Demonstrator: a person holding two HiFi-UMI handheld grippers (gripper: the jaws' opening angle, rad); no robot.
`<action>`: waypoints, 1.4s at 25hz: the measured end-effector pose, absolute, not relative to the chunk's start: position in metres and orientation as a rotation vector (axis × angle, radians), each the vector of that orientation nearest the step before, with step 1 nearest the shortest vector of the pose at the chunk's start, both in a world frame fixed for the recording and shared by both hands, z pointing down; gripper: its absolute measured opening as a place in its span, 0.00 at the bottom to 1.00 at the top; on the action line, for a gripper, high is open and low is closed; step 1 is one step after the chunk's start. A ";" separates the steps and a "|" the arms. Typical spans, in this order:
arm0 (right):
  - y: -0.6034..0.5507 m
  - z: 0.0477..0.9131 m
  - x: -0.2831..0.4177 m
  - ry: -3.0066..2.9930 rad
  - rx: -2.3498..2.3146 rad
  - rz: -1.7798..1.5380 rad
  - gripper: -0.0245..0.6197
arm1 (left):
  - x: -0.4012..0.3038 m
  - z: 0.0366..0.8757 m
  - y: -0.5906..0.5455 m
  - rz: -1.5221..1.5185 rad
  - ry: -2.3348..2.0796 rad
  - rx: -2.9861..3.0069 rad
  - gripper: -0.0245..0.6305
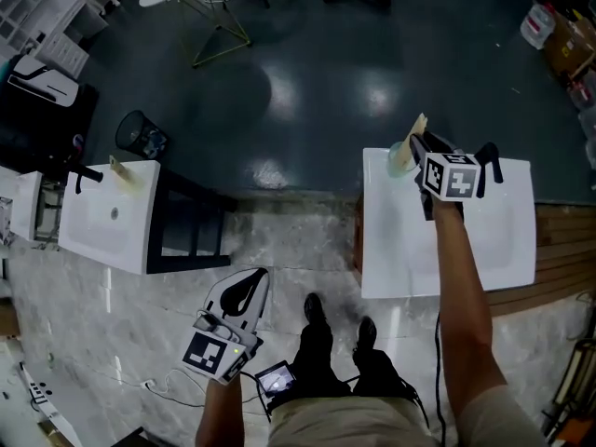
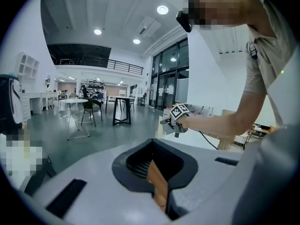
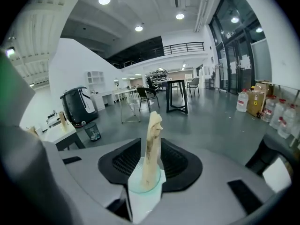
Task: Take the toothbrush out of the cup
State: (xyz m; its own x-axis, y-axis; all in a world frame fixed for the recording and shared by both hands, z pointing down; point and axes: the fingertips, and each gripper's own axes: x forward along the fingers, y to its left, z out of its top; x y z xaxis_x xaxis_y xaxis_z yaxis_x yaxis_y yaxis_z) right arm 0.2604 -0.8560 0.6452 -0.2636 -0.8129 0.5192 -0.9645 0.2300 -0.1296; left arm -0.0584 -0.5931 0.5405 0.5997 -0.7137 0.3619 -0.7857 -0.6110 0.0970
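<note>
My right claw (image 3: 151,170) stands wide, jaws either side of the pale green cup (image 3: 144,185), pressing on nothing that I can see. The toothbrush (image 3: 152,139) stands upright in that cup, not yet lifted. The cup sits at the far corner of the white bench (image 1: 503,240). My left claw (image 2: 159,196) hangs shut, well apart; gripping and pulling, I judge, remain

Head view: steeply down on left gripper (image 1: 253,282), right gripper (image 1: 417,147), table (image 1: 400,250). Gripper views: close, along own jaws. Left gripper view also shows the right gripper.
</note>
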 end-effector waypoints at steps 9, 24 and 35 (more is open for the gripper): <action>-0.866 0.664 0.252 -2.142 1.605 0.609 0.08 | -0.062 0.557 -0.603 0.427 -1.228 2.558 0.05; -0.794 0.497 0.213 -2.336 1.565 -0.032 0.08 | -0.069 0.481 -0.568 0.323 -1.405 2.613 0.05; -0.603 0.371 0.145 -2.666 1.287 -0.092 0.08 | -0.075 0.398 -0.501 0.238 -1.595 2.623 0.05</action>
